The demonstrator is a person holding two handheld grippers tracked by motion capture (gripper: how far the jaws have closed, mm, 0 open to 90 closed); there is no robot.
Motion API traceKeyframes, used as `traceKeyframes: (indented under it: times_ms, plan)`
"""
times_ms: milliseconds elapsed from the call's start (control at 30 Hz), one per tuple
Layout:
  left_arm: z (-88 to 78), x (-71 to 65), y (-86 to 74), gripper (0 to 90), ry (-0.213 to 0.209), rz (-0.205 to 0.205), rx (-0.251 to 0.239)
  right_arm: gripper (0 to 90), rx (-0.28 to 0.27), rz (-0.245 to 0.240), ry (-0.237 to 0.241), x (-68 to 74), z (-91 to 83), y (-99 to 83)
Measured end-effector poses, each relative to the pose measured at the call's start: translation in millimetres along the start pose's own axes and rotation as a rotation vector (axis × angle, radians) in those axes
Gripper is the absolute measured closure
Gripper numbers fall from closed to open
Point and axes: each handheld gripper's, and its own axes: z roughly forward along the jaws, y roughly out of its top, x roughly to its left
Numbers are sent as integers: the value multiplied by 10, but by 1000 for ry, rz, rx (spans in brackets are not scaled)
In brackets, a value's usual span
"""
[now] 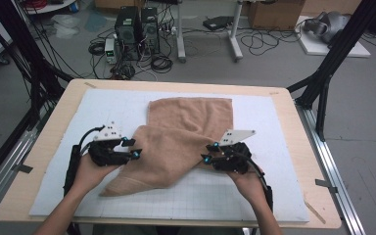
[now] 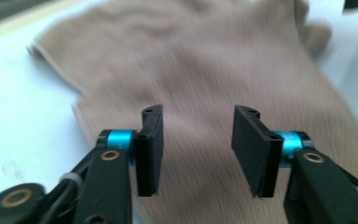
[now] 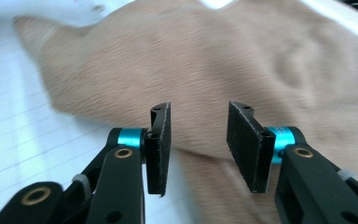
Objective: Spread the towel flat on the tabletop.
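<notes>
A tan towel (image 1: 181, 137) lies rumpled and partly folded on the white gridded mat (image 1: 274, 122), one corner trailing toward the front left. At the towel's left edge my left gripper (image 1: 133, 148) points right, its jaws open above the cloth (image 2: 205, 70) with nothing between the pads (image 2: 150, 144). At the towel's right edge my right gripper (image 1: 208, 152) points left, jaws open, over the tan fabric (image 3: 214, 70); its pads (image 3: 247, 144) hold nothing.
The mat covers a wooden table (image 1: 54, 127) with black frame posts (image 1: 333, 58) at both sides. Behind the table, on the floor, stand computer towers (image 1: 137, 29), cables and cardboard boxes (image 1: 274, 12). Bare mat lies left, right and in front of the towel.
</notes>
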Motion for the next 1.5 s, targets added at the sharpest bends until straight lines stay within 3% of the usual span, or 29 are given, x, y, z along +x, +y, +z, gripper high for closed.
traceKeyframes:
  times_ms: [67, 200, 267, 333, 433, 567, 700, 800, 1033, 1200, 1500]
  plan:
    - [21, -42, -116, 504, -10, -1, 6, 562, 16, -15, 17, 74, 90, -34]
    - [131, -62, -298, 507, -25, 2, 78, 527, 58, -12, 62, 137, 348, -91]
    - [198, -73, -329, 523, -31, 23, 135, 528, 82, -13, 71, 147, 480, -99]
    - [254, -109, -334, 554, -37, 44, 154, 541, 104, -14, 60, 153, 595, -91]
    - [298, -129, -329, 631, -45, 70, 168, 615, 117, -33, 36, 160, 706, -62]
    - [316, -139, -317, 752, -63, 66, 165, 752, 126, -42, 19, 143, 765, -50]
    - [322, -166, -304, 827, -57, 85, 167, 839, 125, -15, 48, 107, 751, -55]
    - [309, -173, -300, 843, -48, 90, 166, 853, 127, -24, 60, 100, 713, -42]
    - [153, -189, -216, 848, -46, 68, 81, 856, 78, -17, 65, 95, 445, -40]
    - [76, -288, -97, 848, -38, 113, 68, 857, 25, -27, 47, 129, 143, -30]
    - [-108, -554, 176, 850, -68, 174, -8, 857, -23, -74, 11, 264, -325, 44]
